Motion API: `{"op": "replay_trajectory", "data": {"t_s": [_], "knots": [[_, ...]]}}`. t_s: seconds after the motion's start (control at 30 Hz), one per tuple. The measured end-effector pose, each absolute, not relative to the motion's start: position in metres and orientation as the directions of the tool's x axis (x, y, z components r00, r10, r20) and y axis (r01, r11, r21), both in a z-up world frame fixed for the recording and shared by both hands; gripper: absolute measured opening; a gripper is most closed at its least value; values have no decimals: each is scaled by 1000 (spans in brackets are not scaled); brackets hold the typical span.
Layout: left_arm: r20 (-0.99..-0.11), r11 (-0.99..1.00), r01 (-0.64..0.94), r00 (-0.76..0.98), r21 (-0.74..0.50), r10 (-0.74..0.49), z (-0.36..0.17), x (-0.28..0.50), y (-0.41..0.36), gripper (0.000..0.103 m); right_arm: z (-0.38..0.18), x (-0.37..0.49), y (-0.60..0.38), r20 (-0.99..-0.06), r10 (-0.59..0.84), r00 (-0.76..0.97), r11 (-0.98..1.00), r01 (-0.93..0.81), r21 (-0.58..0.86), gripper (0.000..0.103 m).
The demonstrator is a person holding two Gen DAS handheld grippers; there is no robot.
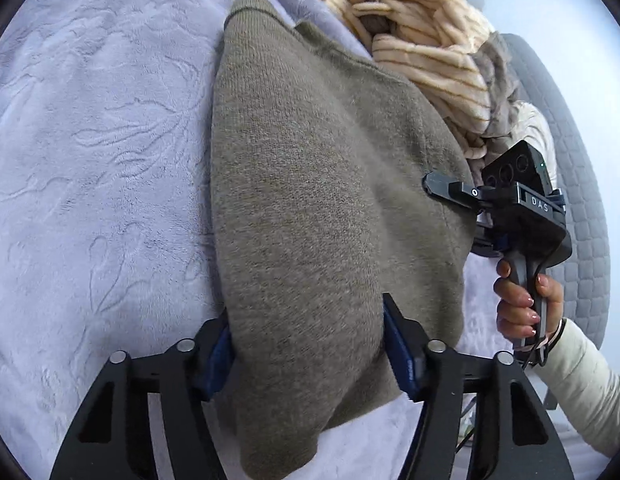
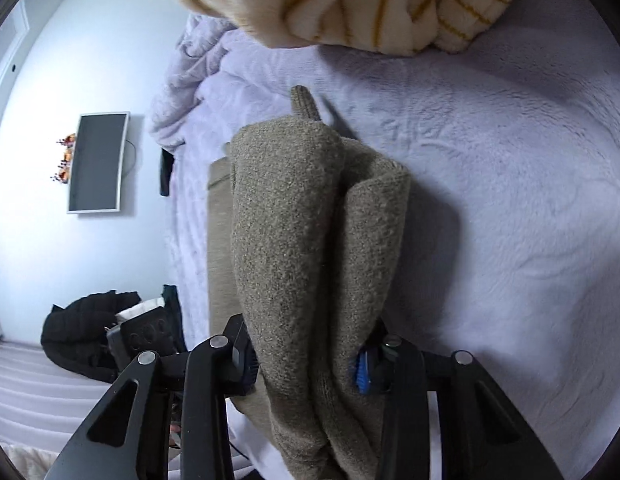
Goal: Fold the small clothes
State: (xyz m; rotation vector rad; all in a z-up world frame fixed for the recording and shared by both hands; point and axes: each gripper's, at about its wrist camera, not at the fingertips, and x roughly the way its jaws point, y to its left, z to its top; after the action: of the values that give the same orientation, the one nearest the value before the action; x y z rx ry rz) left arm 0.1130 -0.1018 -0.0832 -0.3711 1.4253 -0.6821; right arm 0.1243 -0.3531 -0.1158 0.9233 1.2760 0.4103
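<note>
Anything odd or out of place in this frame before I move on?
Nothing stands out. Both grippers, left and right, grip the sweater over the bed; a striped blanket lies bunched beyond it.

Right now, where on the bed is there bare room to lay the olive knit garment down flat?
Free: the broad lavender plush blanket beside the olive-brown knit garment, on the side away from the right gripper. In the right wrist view, bare blanket also runs from the garment toward the lower edge. Crowded: the heap of cream striped fleece at the garment's far end.

Striped blanket (image 1: pixel 426 52) beside sweater (image 1: pixel 322 184)
</note>
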Motion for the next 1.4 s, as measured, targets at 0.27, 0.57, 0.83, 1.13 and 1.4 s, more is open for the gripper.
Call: {"op": "replay_trajectory", "data": {"t_s": [0.27, 0.57, 0.83, 1.13, 1.4], "knots": [[-730, 707, 276, 24, -652, -683, -46, 82, -86, 64, -77, 105, -322, -613, 733, 295, 587, 182, 789, 39], [-724, 713, 297, 90, -636, -684, -1, 32, -13, 64, -45, 55, -262, -574, 754, 319, 555, 158, 817, 39], [-808, 794, 272, 83, -544, -583, -18, -8, 53, 64, -68, 21, -190, -576, 765, 289, 552, 166, 817, 39], [-893, 880, 235, 84, -412, -441, -50, -41, 103, 64, -116, 6, -188, -846, 475, 244, 776, 337, 533, 56], [-910, 908, 243, 157, -342, -385, -30, -50, 117, 64, -51, -27, -171, -901, 321, 294, 878, 265, 399, 30]]}}
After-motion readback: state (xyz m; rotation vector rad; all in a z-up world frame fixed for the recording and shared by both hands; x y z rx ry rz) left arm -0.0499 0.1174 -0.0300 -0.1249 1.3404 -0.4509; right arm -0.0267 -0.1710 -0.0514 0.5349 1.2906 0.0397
